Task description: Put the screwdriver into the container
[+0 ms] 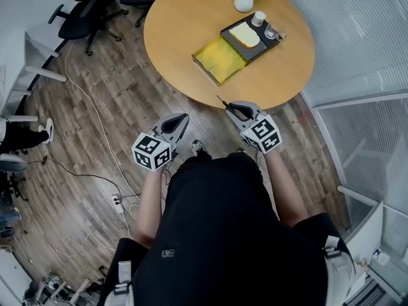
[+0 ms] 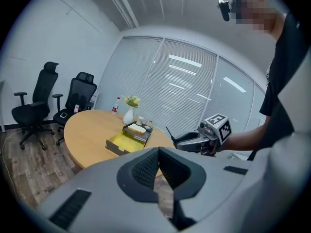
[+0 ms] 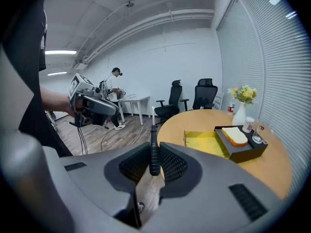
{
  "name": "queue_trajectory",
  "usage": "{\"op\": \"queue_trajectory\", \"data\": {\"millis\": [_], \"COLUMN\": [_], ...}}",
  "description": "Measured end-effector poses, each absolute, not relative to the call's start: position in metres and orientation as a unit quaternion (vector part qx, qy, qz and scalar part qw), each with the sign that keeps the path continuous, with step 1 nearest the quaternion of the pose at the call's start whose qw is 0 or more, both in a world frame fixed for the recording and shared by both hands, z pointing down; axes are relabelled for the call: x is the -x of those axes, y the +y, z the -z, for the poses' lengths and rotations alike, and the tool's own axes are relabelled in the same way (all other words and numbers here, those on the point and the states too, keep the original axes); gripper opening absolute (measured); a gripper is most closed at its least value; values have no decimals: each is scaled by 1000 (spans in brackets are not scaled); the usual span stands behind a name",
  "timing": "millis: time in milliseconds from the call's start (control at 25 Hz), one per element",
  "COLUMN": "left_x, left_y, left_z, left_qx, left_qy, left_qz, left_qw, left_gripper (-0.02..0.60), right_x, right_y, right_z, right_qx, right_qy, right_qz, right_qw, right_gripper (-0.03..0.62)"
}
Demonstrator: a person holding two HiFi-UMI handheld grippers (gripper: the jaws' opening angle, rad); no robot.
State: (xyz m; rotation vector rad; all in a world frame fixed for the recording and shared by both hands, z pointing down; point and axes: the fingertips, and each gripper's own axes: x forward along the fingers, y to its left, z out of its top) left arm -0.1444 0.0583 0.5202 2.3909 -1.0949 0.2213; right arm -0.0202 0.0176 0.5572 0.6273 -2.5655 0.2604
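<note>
The screwdriver (image 3: 154,152) has a black ribbed handle and a thin shaft that points up and forward. My right gripper (image 3: 154,165) is shut on its handle. In the head view, the right gripper (image 1: 232,108) hangs just off the near edge of the round wooden table (image 1: 185,24), with the screwdriver (image 1: 224,102) pointing towards it. The container (image 1: 220,60) is an open yellow box lying on the table beyond that edge, seen also as the yellow box (image 3: 206,142) (image 2: 124,141). My left gripper (image 1: 183,117) is over the floor to the left, its jaws shut on nothing (image 2: 158,154).
A black tray (image 1: 263,46) with a bread slice and cups adjoins the box, and a white vase (image 1: 243,0) stands behind it. Office chairs (image 1: 86,11) are at the far left, cables (image 1: 95,116) run over the wood floor, and a glass wall (image 1: 357,56) curves at the right.
</note>
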Motion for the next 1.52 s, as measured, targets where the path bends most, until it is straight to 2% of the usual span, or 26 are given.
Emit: {"op": "queue_trajectory", "data": {"millis": [440, 1040, 1520], "left_x": [155, 147, 121], "left_y": [37, -37, -94], "left_z": [-520, -527, -523], "left_qx": [-885, -866, -845], "left_qy": [-383, -409, -448], "left_qz": [-78, -105, -113], "left_qw": [254, 267, 268], "left_gripper": [5, 5, 5], "right_x": [17, 22, -6], "right_y": [24, -65, -130], "right_z": [-579, -587, -611], "right_qx": [-251, -198, -150], "right_qy": [-923, -937, -944], "right_qz": [-133, -137, -146], "right_qw": [260, 253, 256], "right_gripper": [58, 58, 58]}}
